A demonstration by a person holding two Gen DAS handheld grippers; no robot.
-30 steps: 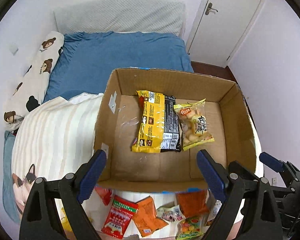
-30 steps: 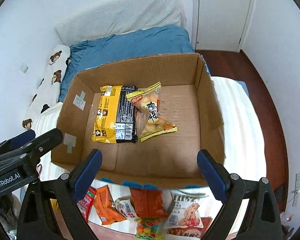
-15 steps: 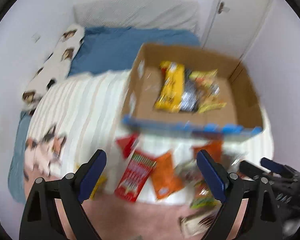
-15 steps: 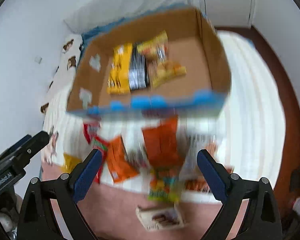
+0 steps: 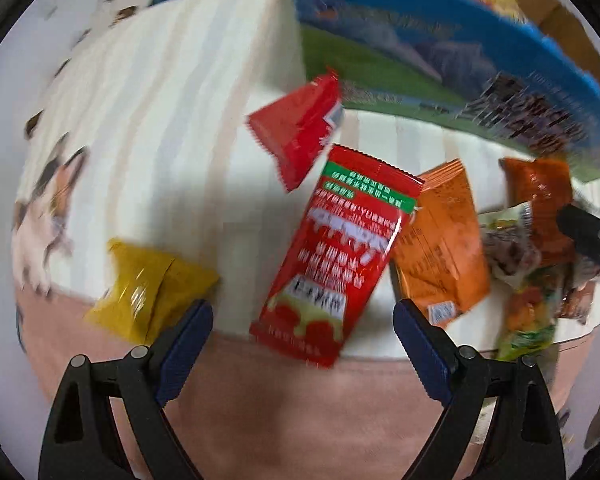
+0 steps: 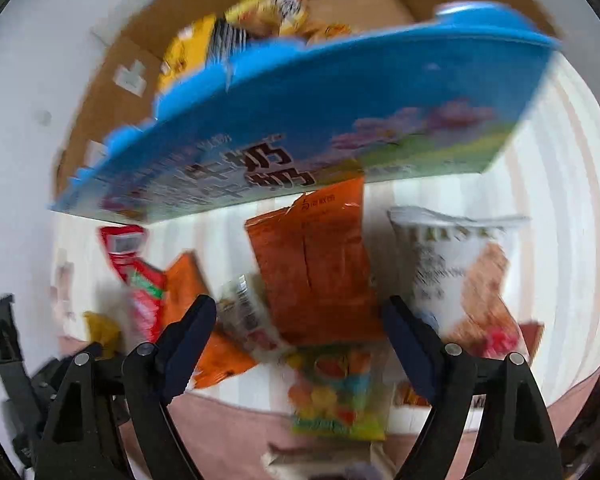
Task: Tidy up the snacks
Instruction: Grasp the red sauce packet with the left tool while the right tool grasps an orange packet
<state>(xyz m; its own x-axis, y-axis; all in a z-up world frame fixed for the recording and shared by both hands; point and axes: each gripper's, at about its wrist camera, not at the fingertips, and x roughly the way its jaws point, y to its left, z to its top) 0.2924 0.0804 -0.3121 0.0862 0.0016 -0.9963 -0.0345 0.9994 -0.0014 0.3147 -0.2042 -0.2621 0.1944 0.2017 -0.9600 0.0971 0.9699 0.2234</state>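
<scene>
Several snack packets lie on the striped bedcover in front of a cardboard box (image 6: 300, 120) with a blue printed front. My left gripper (image 5: 302, 330) is open and empty, low over a long red packet (image 5: 336, 256), between a yellow packet (image 5: 148, 296) and an orange packet (image 5: 444, 240). A small red packet (image 5: 300, 132) lies further back. My right gripper (image 6: 298, 322) is open and empty over a dark orange packet (image 6: 316, 264), with a white packet (image 6: 460, 276) to its right and a colourful candy bag (image 6: 336, 396) below. Inside the box lie yellow packets (image 6: 260, 12).
The box front (image 5: 480, 60) stands just behind the packets. The bedcover's pink edge band (image 5: 300, 400) runs under both grippers. The other gripper shows at the right edge of the left wrist view (image 5: 588, 236) and at the left edge of the right wrist view (image 6: 8, 344).
Both grippers have dropped from above the box down to the packets in front of it. The views are motion-blurred. Both stay open and empty.
</scene>
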